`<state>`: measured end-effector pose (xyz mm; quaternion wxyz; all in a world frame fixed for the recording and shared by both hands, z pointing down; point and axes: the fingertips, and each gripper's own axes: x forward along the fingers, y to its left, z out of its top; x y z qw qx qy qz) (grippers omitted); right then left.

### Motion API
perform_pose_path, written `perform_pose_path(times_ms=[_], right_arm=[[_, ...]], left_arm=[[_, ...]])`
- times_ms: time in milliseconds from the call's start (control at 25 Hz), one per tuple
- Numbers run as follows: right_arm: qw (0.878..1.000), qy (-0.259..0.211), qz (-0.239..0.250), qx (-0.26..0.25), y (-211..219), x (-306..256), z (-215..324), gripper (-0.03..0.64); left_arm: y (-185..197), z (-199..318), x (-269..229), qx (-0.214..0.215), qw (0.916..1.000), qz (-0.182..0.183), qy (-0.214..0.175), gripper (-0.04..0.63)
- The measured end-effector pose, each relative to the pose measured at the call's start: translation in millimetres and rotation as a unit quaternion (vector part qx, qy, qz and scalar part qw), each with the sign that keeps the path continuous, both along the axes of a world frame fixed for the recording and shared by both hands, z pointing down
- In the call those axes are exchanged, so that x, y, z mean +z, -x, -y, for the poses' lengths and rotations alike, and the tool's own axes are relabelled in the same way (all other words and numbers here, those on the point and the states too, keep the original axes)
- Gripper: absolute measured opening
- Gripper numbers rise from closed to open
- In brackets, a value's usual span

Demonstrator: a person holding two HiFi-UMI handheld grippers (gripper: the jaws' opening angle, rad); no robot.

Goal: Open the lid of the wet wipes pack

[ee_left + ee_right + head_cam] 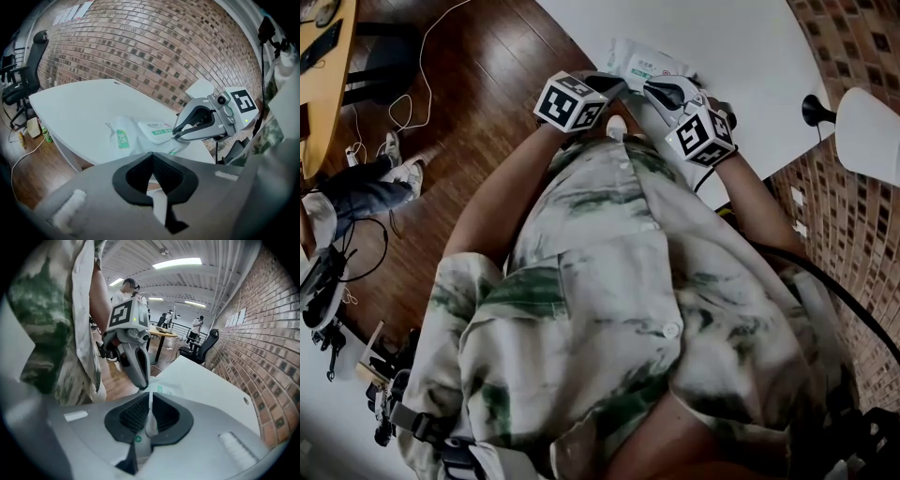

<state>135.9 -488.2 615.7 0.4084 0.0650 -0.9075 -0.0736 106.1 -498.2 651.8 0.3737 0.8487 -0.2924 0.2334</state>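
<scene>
The right gripper (149,401) is closed, with a thin white edge of the wet wipes pack (133,138) pinched between its pads. Whether that edge is the lid's own tab cannot be told. In the left gripper view its tip is found at centre right of the frame, set against the right end of the lid (157,132), whose green-printed label lies flat on the pack. The left gripper (152,158) is likewise closed, and a strip of white material is caught low between its jaws, so the pack is judged to be steadied at its near end. In the head view both grippers are brought tip to tip at the upper middle of the frame, over the pack. The pack rests at the near edge of the white table (75,105), with a brick wall (154,47) behind it.

The task is judged to be at its start. Both holds appear to have been taken, but no gap is seen under the lid and nothing is lifted. The lid has yet to be peeled up and folded back while the pack is held down.
</scene>
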Motion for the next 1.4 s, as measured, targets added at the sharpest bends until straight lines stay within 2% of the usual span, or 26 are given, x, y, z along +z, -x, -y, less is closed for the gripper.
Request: perform_pose_path(times_ms=[160, 480, 680, 1000, 1200, 1400], right_arm=[[1.000, 0.011, 0.006, 0.002, -4, 1, -1, 0.020], [0.998, 0.037, 0.051, 0.027, 2, -28, 20, 0.017], [0.992, 0.078, 0.083, 0.045, -3, -35, 36, 0.015], [0.982, 0.114, 0.120, 0.088, 9, -44, 77, 0.014], [0.970, 0.148, 0.155, 0.118, -17, -33, 98, 0.015], [0.957, 0.188, 0.170, 0.140, -18, -27, 113, 0.015]], left_arm=[[-3, -1, 1, 0.000, 1.0000, 0.005, -0.002, -0.002], [2, 2, 0, 0.000, 1.0000, 0.004, 0.000, 0.000], [2, 3, 1, -0.007, 1.0000, 0.001, 0.005, 0.000], [22, 3, -3, -0.011, 0.9998, -0.001, 0.015, 0.000], [1, 2, 2, -0.016, 0.9998, 0.010, 0.008, 0.000], [2, 2, 1, -0.017, 0.9997, 0.015, 0.010, 0.000]])
